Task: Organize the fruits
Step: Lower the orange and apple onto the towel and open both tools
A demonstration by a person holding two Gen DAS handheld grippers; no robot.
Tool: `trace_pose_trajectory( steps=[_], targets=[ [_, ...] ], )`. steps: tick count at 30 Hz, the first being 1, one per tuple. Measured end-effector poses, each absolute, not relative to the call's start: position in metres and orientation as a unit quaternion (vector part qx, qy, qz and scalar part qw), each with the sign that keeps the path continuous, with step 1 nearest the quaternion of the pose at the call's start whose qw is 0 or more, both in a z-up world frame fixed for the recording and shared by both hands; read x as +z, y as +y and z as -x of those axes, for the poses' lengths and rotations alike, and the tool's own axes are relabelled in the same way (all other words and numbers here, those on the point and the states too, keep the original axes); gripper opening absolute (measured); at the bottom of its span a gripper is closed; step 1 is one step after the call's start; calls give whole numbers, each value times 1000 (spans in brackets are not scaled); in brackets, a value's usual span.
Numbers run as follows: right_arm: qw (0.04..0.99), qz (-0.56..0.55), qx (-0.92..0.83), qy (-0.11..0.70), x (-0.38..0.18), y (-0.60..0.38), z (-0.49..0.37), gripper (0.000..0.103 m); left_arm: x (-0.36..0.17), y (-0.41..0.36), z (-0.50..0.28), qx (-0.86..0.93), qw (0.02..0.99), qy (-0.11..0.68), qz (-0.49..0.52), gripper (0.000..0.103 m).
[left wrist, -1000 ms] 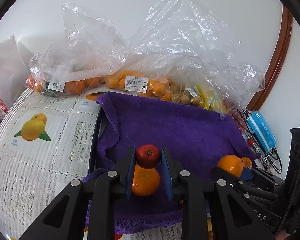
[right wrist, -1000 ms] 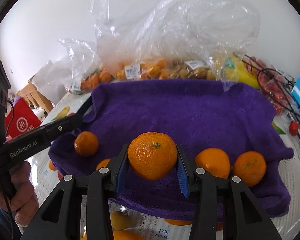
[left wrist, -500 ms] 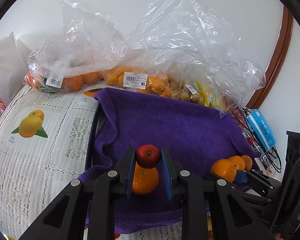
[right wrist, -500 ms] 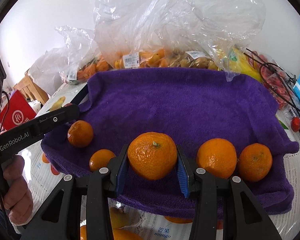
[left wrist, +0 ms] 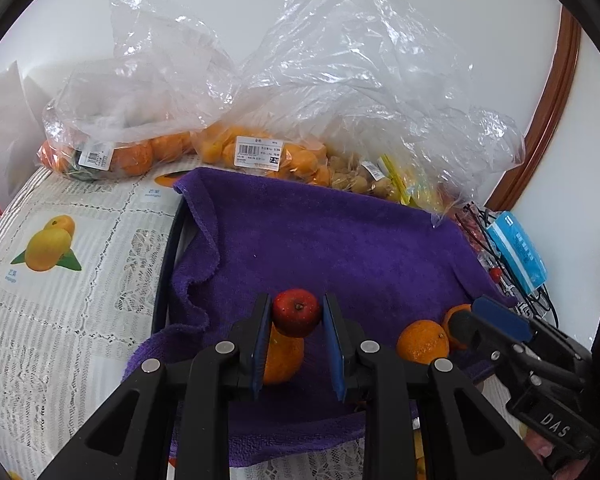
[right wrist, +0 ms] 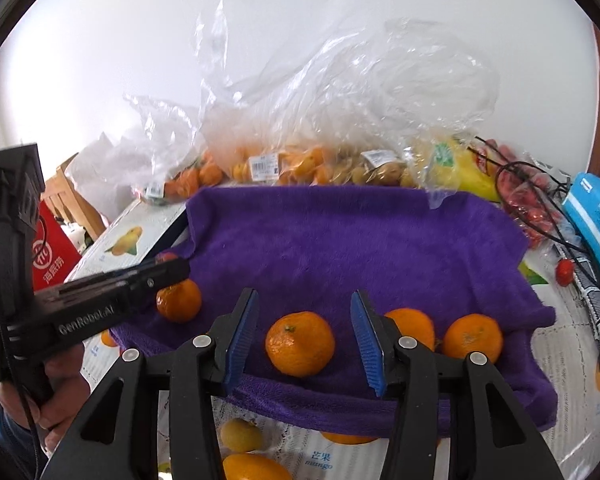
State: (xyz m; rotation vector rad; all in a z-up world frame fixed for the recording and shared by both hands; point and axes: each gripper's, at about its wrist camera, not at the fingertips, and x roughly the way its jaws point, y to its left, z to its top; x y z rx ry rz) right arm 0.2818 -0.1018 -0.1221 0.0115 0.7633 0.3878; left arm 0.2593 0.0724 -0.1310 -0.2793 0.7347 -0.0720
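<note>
My left gripper [left wrist: 296, 314] is shut on a small red apple [left wrist: 297, 312], held above the purple towel [left wrist: 320, 240] with an orange [left wrist: 282, 356] below it. My right gripper [right wrist: 304, 334] is open; an orange [right wrist: 300, 343] lies on the towel [right wrist: 340, 240] between its jaws, free of them. Two more oranges [right wrist: 474, 338] lie to its right and one orange [right wrist: 179, 300] to its left, under the left gripper [right wrist: 168, 270]. The right gripper's fingertips [left wrist: 500, 318] show at the right of the left wrist view, by two oranges [left wrist: 422, 342].
Clear plastic bags of oranges and other fruit [left wrist: 256, 152] line the back by the wall. A blue packet [right wrist: 598, 216], cables and small red fruits [right wrist: 532, 204] lie at right. The tablecloth [left wrist: 60, 280] has printed fruit pictures. A red bag [right wrist: 50, 256] stands at left.
My right gripper has opened and let go of the orange, which now rests on the towel. My left gripper still holds the apple and has shifted slightly.
</note>
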Motion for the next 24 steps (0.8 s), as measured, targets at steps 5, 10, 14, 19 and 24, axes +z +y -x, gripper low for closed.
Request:
trace_pose_trajectory(
  steps=[5,10,14,19,24],
  targets=[
    [910,-20,180,372,-122,-108,-286,48,-131,67,-259,-37,925,357,125,24],
    [912,-23,175,369,-121,-111,-286,48,-132,64,-258,-44,924,358,127,24],
    [914,-24,172,366,-120,-114,-285,48,-132,62,-258,-60,921,360,134,24],
    [916,-27,167,363,-120,-117,-286,48,-133,56,-258,-59,923,361,122,24],
    [916,-27,162,365,-121,-119,-286,48,-129,56,-257,-60,925,357,116,47]
  ],
)
